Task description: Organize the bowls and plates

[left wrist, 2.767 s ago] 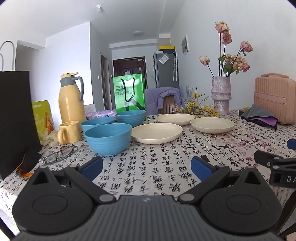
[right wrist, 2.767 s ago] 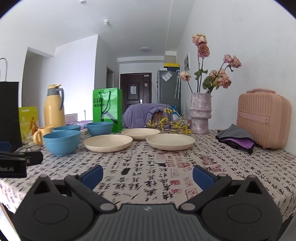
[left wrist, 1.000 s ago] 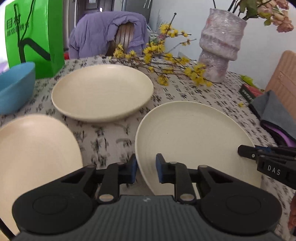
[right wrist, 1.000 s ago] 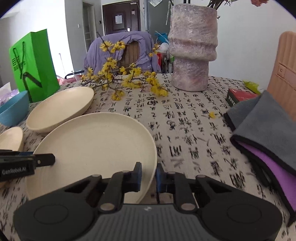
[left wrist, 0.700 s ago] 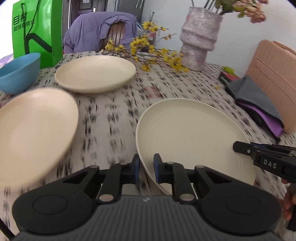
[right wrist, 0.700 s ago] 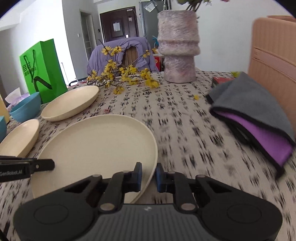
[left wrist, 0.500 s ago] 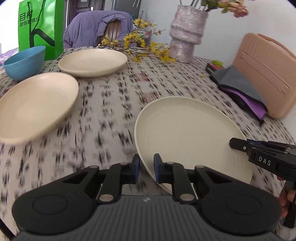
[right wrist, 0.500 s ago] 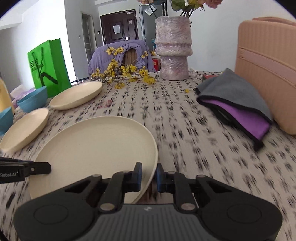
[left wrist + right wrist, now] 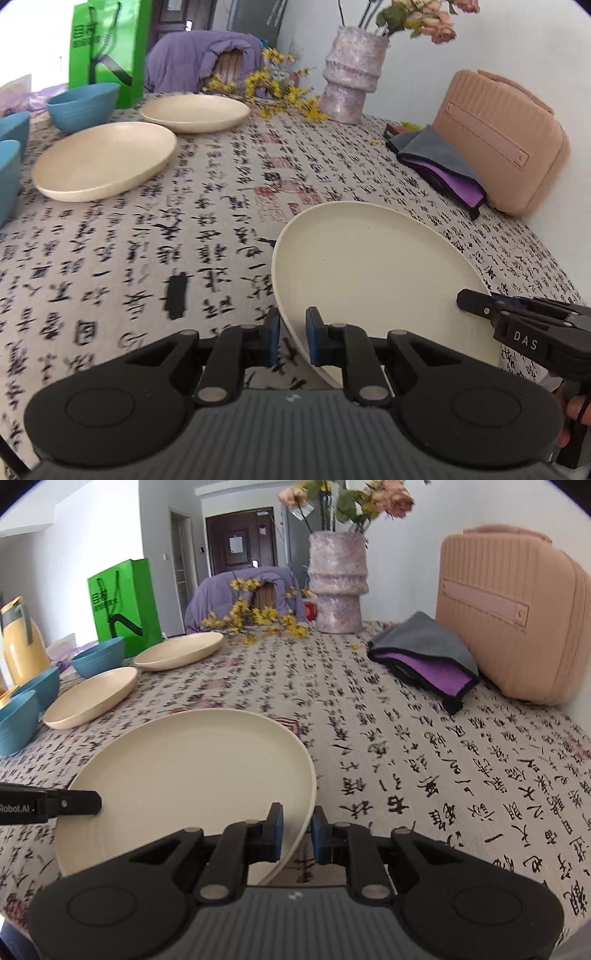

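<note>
Holding: a cream plate clamped between both tongs, at opposite edges of its rim.
Plate place: over the near part of the worktop, which wears a cloth printed with black characters; whether the plate rests on the cloth or hangs just above it cannot be told.
Plate attitude: face up, roughly level, no long axis since it is round.
Left tongs: closed on the plate's left rim, blue pads either side of the edge, pointing forward and down.
Right tongs: pinched on the plate's right rim in the same manner, also angled downward.
Hand: fingers show at the lower right edge of the left wrist view, behind the right tongs.
Other plates: two cream plates lie farther back on the left, apart from the held one.
Bowls: blue bowls stand beyond them at the left edge.
Farther out: a folded grey and purple cloth, a pink case, a vase and a green bag.
</note>
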`<action>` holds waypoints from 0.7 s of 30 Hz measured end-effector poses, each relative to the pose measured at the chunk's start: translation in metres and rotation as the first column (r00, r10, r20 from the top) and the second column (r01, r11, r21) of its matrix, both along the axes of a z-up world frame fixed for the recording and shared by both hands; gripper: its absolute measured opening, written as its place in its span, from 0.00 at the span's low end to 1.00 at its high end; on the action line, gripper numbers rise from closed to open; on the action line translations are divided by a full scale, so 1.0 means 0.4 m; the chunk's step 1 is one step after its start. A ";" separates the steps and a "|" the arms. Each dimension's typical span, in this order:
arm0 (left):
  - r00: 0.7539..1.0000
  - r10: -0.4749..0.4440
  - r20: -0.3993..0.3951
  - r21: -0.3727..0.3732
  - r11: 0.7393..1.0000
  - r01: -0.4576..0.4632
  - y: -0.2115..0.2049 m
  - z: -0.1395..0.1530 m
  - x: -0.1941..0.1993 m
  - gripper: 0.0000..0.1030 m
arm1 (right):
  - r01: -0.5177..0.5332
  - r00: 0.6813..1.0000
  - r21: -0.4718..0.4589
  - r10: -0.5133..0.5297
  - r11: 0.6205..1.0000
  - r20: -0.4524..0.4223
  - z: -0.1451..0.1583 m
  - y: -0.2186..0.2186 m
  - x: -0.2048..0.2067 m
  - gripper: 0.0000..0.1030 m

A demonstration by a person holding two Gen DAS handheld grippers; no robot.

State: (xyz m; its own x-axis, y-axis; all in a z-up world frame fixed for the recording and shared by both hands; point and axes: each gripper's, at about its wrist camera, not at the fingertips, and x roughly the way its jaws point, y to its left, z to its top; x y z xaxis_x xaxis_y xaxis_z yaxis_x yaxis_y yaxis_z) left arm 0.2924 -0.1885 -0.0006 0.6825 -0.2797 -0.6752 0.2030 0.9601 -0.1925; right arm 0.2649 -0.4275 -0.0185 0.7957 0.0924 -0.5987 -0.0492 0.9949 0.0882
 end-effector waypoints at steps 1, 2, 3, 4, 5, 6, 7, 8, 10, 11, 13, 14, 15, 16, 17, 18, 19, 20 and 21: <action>1.000 0.009 0.003 -0.002 1.000 -0.009 0.011 0.003 -0.006 0.15 | -0.007 1.000 -0.004 0.007 1.000 0.008 0.005 0.010 -0.006 0.15; 1.000 0.019 0.005 -0.006 1.000 -0.019 0.021 0.005 -0.012 0.15 | -0.014 1.000 -0.006 0.014 1.000 0.016 0.009 0.020 -0.012 0.15; 1.000 0.026 0.009 -0.008 1.000 -0.026 0.033 0.007 -0.018 0.15 | -0.020 1.000 -0.007 0.020 1.000 0.024 0.012 0.029 -0.017 0.15; 0.999 0.032 0.013 -0.009 0.999 -0.032 0.044 0.008 -0.024 0.15 | -0.025 0.999 -0.008 0.026 1.000 0.028 0.014 0.039 -0.021 0.15; 0.999 0.040 0.017 -0.011 0.999 -0.040 0.054 0.008 -0.028 0.15 | -0.031 0.999 -0.006 0.031 0.999 0.028 0.013 0.049 -0.024 0.15; 0.999 0.049 0.021 -0.011 0.999 -0.048 0.067 0.009 -0.033 0.15 | -0.038 0.999 -0.003 0.038 0.999 0.027 0.012 0.059 -0.025 0.15; 0.998 0.058 0.024 -0.011 0.998 -0.058 0.078 0.009 -0.036 0.15 | -0.047 0.999 -0.004 0.047 0.999 0.026 0.011 0.071 -0.025 0.15; 0.997 0.068 0.025 -0.015 0.998 -0.068 0.091 0.009 -0.040 0.15 | -0.054 0.998 -0.005 0.054 0.999 0.026 0.011 0.083 -0.026 0.15; 0.996 0.086 0.024 -0.025 0.996 -0.085 0.121 0.007 -0.048 0.15 | -0.068 0.997 -0.012 0.068 0.998 0.029 0.013 0.112 -0.026 0.15; 0.995 0.093 0.027 -0.030 0.995 -0.092 0.136 0.006 -0.052 0.15 | -0.073 0.997 -0.018 0.074 0.997 0.032 0.014 0.128 -0.026 0.15; 0.993 0.111 0.032 -0.043 0.993 -0.109 0.167 0.005 -0.056 0.15 | -0.085 0.996 -0.029 0.086 0.996 0.029 0.015 0.162 -0.026 0.15; 0.993 0.118 0.033 -0.046 0.992 -0.116 0.183 0.004 -0.058 0.15 | -0.091 0.995 -0.035 0.092 0.995 0.030 0.016 0.179 -0.026 0.15; 0.992 0.124 0.032 -0.048 0.991 -0.122 0.198 0.004 -0.057 0.15 | -0.096 0.995 -0.038 0.097 0.995 0.030 0.017 0.197 -0.025 0.15; 0.991 0.129 0.033 -0.049 0.991 -0.128 0.216 0.003 -0.058 0.15 | -0.101 0.994 -0.038 0.103 0.994 0.034 0.018 0.214 -0.025 0.15; 0.990 0.137 0.037 -0.054 0.989 -0.135 0.234 0.002 -0.059 0.15 | -0.107 0.993 -0.038 0.109 0.993 0.036 0.018 0.231 -0.023 0.15; 0.988 0.147 0.042 -0.064 0.987 -0.145 0.256 0.001 -0.062 0.15 | -0.114 0.993 -0.039 0.115 0.993 0.036 0.020 0.250 -0.021 0.15; 0.986 0.162 0.046 -0.077 0.984 -0.158 0.277 -0.001 -0.065 0.15 | -0.122 0.992 -0.043 0.123 0.992 0.034 0.022 0.272 -0.019 0.16; 0.983 0.178 0.047 -0.090 0.981 -0.173 0.300 -0.003 -0.067 0.15 | -0.132 0.990 -0.053 0.134 0.990 0.032 0.024 0.297 -0.017 0.16; 0.979 0.195 0.050 -0.103 0.976 -0.190 0.322 -0.005 -0.071 0.15 | -0.142 0.989 -0.066 0.145 0.988 0.033 0.027 0.323 -0.016 0.16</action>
